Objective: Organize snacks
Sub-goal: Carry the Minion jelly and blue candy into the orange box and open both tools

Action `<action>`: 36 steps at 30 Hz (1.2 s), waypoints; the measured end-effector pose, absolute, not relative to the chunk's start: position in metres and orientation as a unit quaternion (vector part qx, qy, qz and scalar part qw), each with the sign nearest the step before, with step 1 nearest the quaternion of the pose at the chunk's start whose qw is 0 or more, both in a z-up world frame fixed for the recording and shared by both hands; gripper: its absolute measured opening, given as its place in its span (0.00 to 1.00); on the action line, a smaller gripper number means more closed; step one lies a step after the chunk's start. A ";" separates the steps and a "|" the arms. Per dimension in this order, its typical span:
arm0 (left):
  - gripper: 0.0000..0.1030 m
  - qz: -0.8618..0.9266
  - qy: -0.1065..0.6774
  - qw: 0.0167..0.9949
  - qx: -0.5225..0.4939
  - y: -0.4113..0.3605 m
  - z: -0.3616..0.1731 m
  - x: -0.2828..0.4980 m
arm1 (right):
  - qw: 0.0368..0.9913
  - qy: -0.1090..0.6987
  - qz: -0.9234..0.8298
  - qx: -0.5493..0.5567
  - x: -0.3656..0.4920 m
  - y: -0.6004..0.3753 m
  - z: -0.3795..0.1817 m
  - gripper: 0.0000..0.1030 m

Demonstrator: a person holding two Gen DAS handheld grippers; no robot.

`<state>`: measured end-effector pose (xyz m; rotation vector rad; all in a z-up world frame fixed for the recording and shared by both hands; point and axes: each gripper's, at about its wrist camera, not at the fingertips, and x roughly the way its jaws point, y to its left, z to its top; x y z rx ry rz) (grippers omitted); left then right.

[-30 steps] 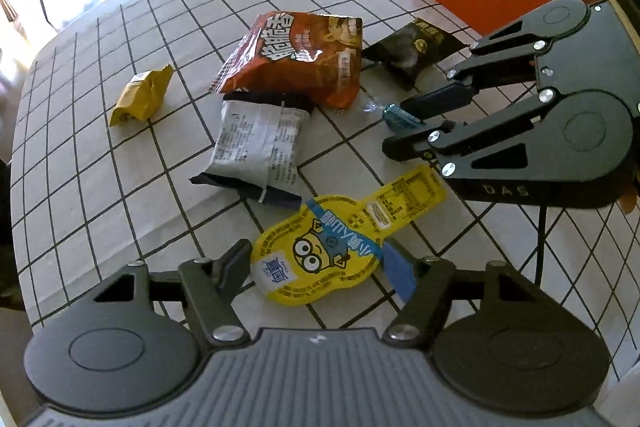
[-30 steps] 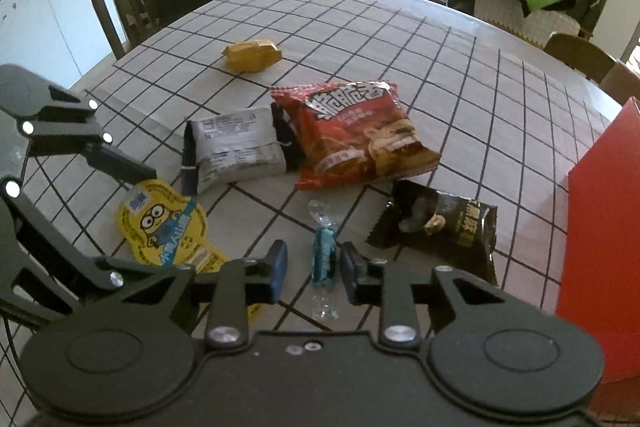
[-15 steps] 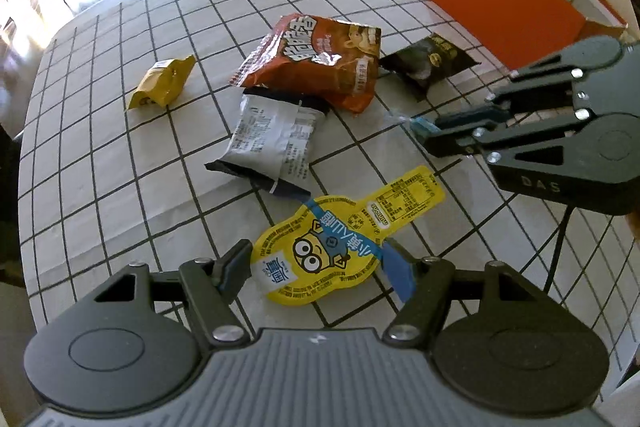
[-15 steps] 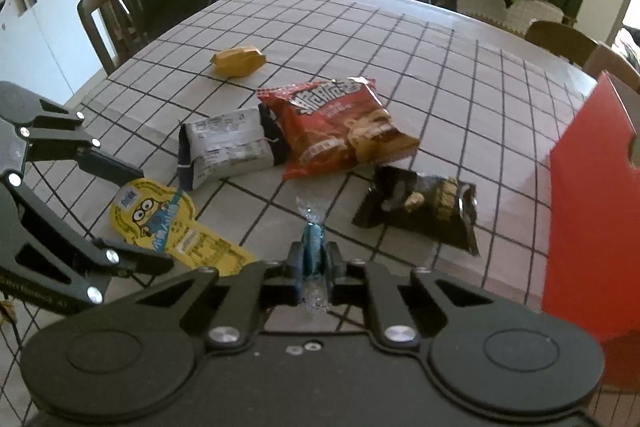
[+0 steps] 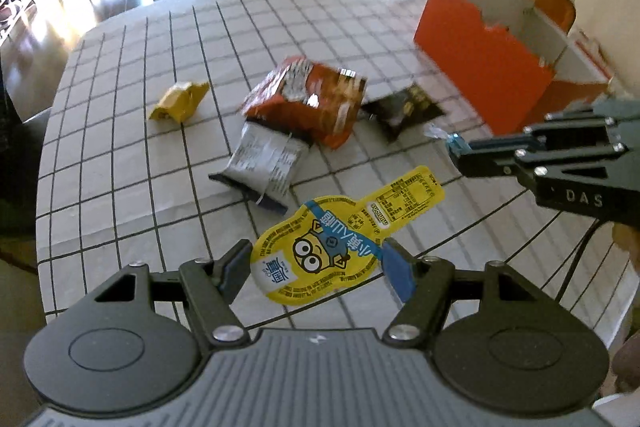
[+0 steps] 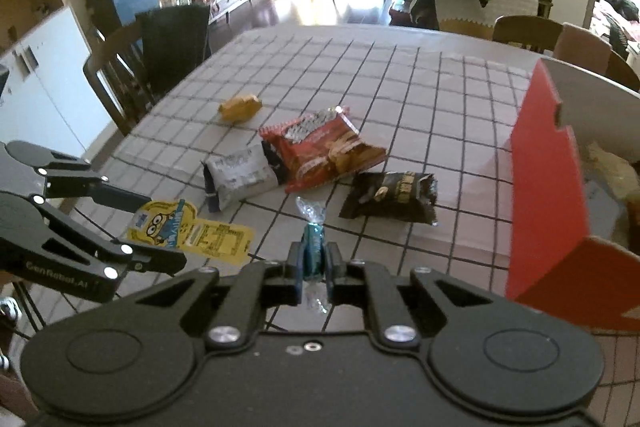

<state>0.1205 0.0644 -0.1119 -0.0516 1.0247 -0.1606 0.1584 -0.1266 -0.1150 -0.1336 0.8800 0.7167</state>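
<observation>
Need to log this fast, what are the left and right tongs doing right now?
Left tongs: closed on the flat yellow cartoon snack pouch, holding it.
Right tongs: shut on the small teal twist-wrapped candy.

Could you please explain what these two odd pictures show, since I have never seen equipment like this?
There is no robot here: a person holds a hand-held gripper in each hand, and each carries a wide-angle camera looking along its two fingers. One picture is from the left tool, the other from the right.

The left hand-held gripper holds a yellow cartoon snack pouch between its fingers. The right hand-held gripper is shut on a small blue wrapped candy.

On the checked tablecloth lie a red chip bag, a silver packet, a black packet and a small yellow packet. An open orange box stands at the right.
</observation>
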 end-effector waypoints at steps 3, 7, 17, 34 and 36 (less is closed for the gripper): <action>0.68 -0.075 0.477 0.875 -0.036 0.058 -0.098 0.118 | 0.848 0.406 0.338 -0.045 0.153 -0.141 -0.101 0.09; 0.68 -0.077 0.460 0.884 -0.035 0.042 -0.080 0.116 | 0.858 0.392 0.332 -0.024 0.147 -0.160 -0.083 0.09; 0.68 -0.089 0.432 0.897 -0.032 -0.009 -0.044 0.125 | 0.880 0.366 0.303 0.002 0.147 -0.218 -0.051 0.09; 0.68 -0.103 0.409 0.907 -0.007 -0.131 -0.022 0.195 | 0.907 0.348 0.238 0.011 0.194 -0.328 -0.048 0.09; 0.68 -0.099 0.411 0.906 -0.002 -0.145 -0.022 0.205 | 0.907 0.352 0.232 0.015 0.204 -0.340 -0.050 0.09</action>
